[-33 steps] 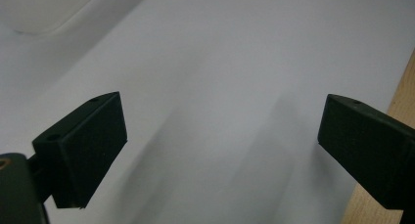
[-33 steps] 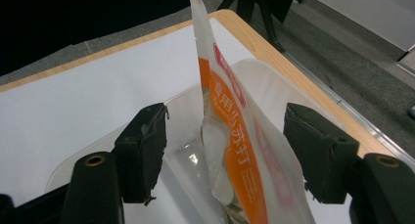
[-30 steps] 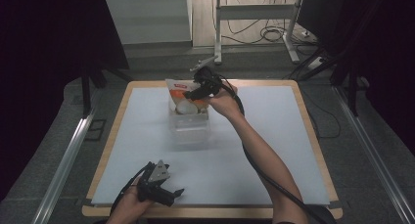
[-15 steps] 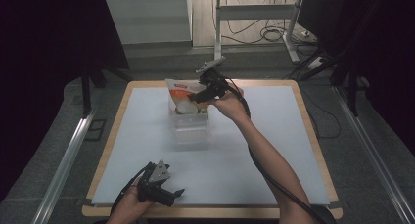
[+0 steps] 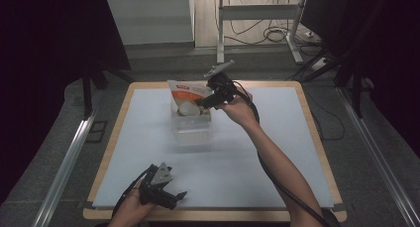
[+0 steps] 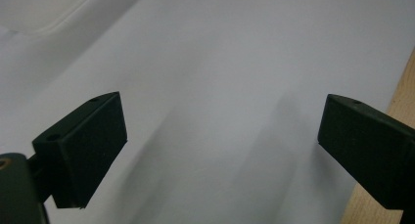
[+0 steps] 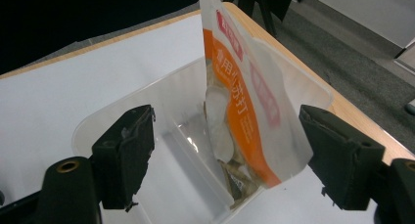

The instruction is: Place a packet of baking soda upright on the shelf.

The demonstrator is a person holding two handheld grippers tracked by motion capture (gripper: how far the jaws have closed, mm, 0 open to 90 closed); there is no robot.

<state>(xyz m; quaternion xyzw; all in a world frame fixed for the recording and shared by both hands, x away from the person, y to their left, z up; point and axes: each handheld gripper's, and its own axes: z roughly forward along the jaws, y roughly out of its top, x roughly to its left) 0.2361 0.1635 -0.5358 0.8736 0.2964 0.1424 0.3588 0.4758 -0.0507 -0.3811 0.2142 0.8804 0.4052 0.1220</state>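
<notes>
A clear plastic bin (image 5: 192, 128) stands near the far middle of the white table. An orange and white pouch (image 5: 187, 99) leans upright in its far end, also seen as the pouch (image 7: 249, 101) inside the bin (image 7: 147, 136) in the right gripper view. My right gripper (image 5: 202, 103) hovers just above and to the right of the pouch, jaws wide open around nothing. My left gripper (image 5: 173, 195) rests low at the table's near edge, open and empty, with bare white surface between its fingers (image 6: 80, 150).
The white mat (image 5: 257, 152) covers a wooden table whose edge (image 5: 307, 217) shows at the front. A cable trails along the right forearm. Metal rails (image 5: 64, 157) flank the table, and a desk frame with cables stands beyond it.
My right gripper has risen and drawn back to the right, off the pouch, which stays leaning in the bin. The left gripper has not moved.
</notes>
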